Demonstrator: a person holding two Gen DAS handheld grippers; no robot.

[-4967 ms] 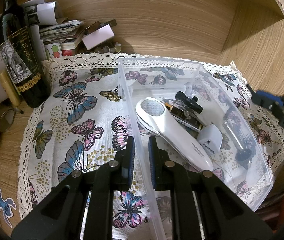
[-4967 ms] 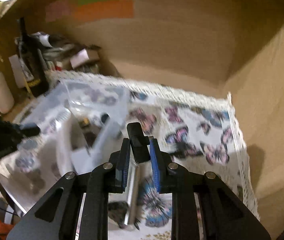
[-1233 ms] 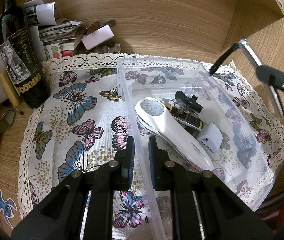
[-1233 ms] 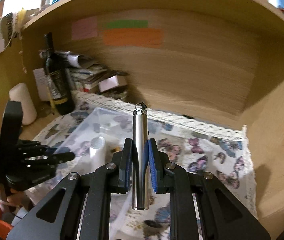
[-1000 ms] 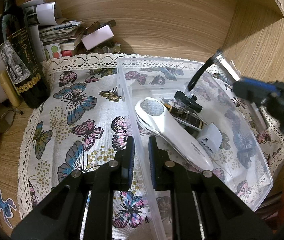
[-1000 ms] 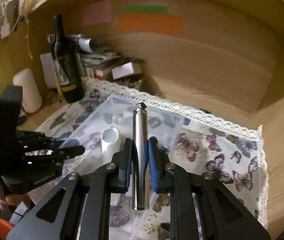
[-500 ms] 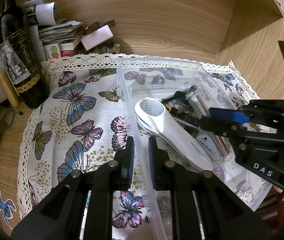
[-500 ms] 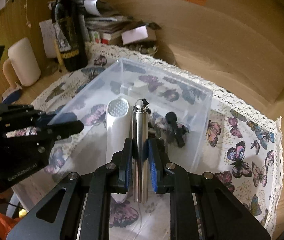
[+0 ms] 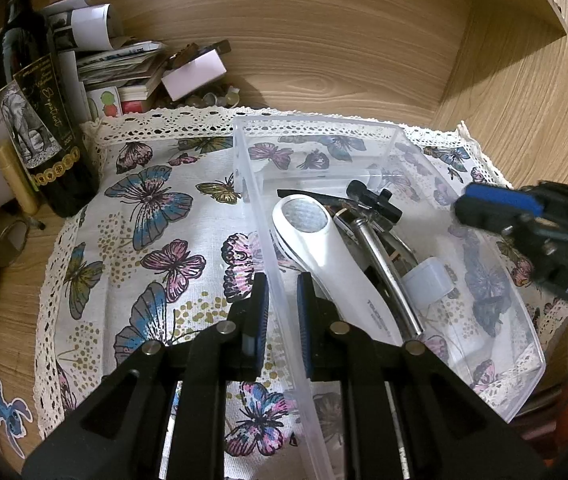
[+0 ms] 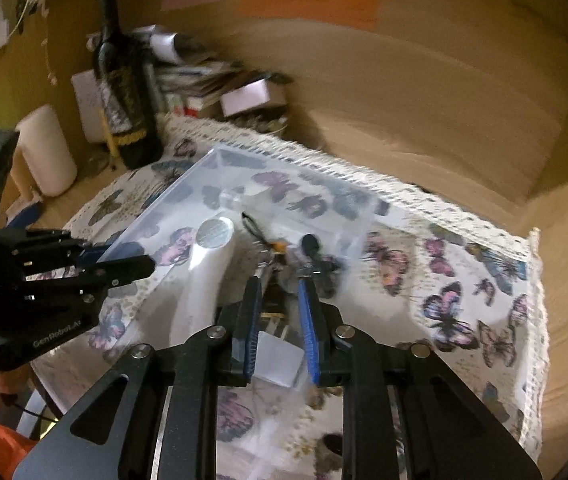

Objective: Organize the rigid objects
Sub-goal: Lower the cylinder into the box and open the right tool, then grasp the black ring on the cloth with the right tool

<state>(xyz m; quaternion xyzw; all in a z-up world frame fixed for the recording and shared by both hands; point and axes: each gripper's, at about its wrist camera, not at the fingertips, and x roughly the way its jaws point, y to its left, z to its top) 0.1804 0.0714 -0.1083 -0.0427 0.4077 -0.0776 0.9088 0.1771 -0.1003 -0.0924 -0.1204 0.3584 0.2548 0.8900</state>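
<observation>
- Left tongs sit nearest us, pinched on the side wall of the clear bin, one pad outside and one inside, steadying it.
- Right tongs hover over the bin's near end; their jaws are opening and we see nothing gripped between them, only bin contents blurred below.
- Just beyond the left tongs' inner pad lies the white handheld device, long and smooth with a round mesh face at its far end.
- Beside it, on the side toward the right tongs, the steel tube lies slantwise, shiny and slim, with a dark cord trailing off its far end.
- A small translucent block rests just past the tube, and a black clip-like piece sits at the far end of the pile.
- We judge the sorting well along: these hard items are in the bin, and the butterfly cloth outside the left tongs shows nothing loose.
- Farther off, a wine bottle and a paper stack stand against the wooden back wall; whether they belong to the job we cannot tell.
</observation>
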